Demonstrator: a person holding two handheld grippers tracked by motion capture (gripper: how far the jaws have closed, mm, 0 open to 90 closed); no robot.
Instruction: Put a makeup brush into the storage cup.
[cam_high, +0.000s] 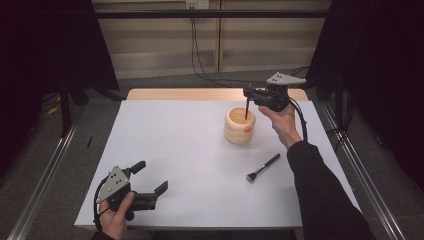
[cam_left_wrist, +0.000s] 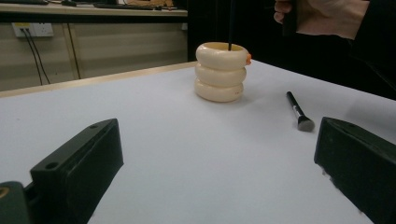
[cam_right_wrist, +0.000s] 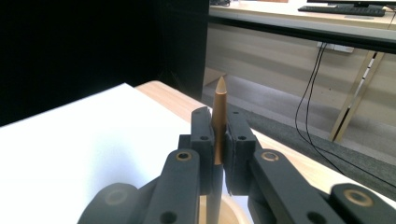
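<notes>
Right hand-held gripper (cam_high: 248, 95) clamps a thin brush (cam_right_wrist: 219, 116) (tip inside the cream holder (cam_high: 239, 126)); left hand-held gripper (cam_high: 151, 177) gapes empty.

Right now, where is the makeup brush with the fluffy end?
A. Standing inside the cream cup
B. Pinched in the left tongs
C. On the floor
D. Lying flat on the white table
D. The makeup brush lies flat on the white table, apart from the cream cup. The right tongs pinch a different thin stick that dips into that cup, and the left tongs are open.
</notes>
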